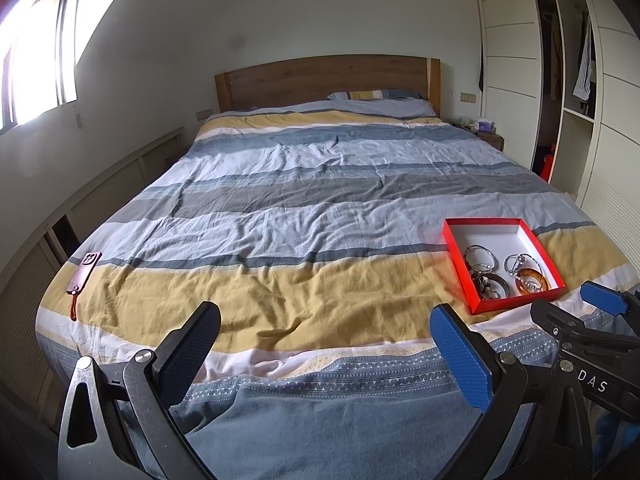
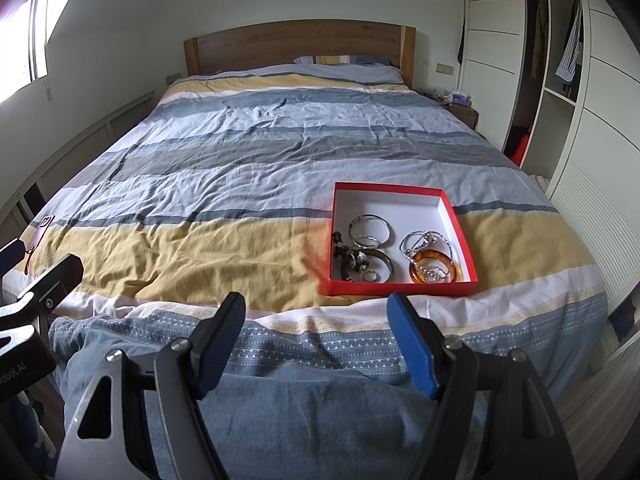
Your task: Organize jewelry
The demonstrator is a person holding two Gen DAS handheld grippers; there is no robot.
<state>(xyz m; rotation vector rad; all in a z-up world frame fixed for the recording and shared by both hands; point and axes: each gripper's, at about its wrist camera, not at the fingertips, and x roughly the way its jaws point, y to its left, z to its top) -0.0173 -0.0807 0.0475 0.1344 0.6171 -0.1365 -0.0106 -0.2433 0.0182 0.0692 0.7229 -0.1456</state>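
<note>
A red box with a white inside lies on the striped bed cover, near the foot of the bed. It holds silver bangles, a dark bangle with beads, a silver chain bracelet and an amber bangle. My right gripper is open and empty, just short of the box's near edge. My left gripper is open and empty, over the foot of the bed, left of the box. The right gripper's fingers show at the right of the left wrist view.
A pink phone with a strap lies at the bed's left edge. The wooden headboard and pillows are far back. A wardrobe stands on the right, a nightstand beside it, a window on the left.
</note>
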